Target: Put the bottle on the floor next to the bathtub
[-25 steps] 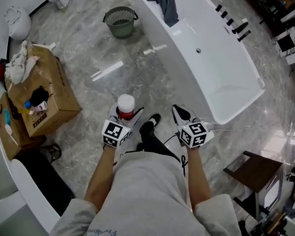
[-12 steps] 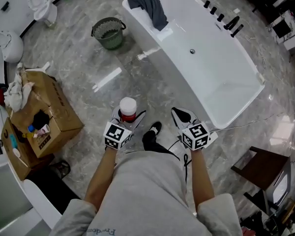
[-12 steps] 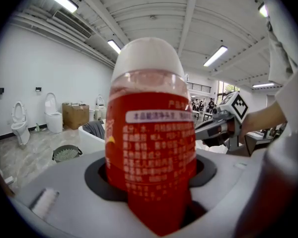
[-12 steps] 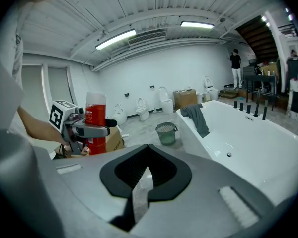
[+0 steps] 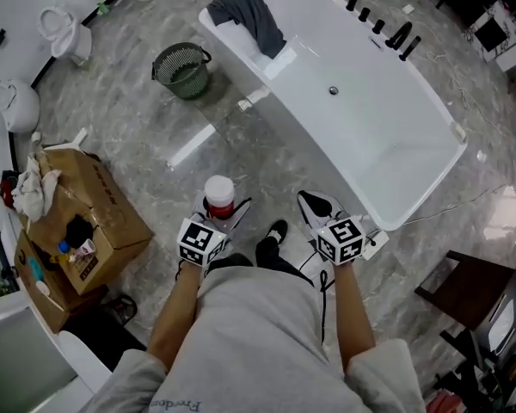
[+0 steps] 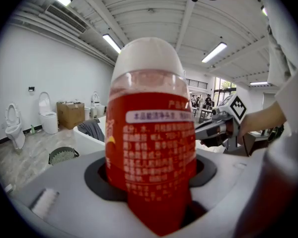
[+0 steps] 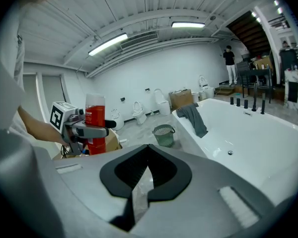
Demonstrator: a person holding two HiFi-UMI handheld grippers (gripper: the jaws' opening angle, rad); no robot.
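The left gripper (image 5: 216, 217) grasps the red bottle (image 5: 219, 188) upright, well above the floor (image 5: 241, 149), probably so it sets down standing beside the bathtub (image 5: 387, 144). The right gripper (image 5: 313, 206) is clenched on nothing, apparently unneeded.

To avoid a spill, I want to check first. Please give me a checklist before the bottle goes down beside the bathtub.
1. Left tool shut on bottle: ok.
2. Bottle upright, white cap on: ok.
3. Right tool shut, empty: ok.
4. Floor beside bathtub bare: ok.
5. Bottle already on floor: not ok.
6. Grip firmness: cannot tell.
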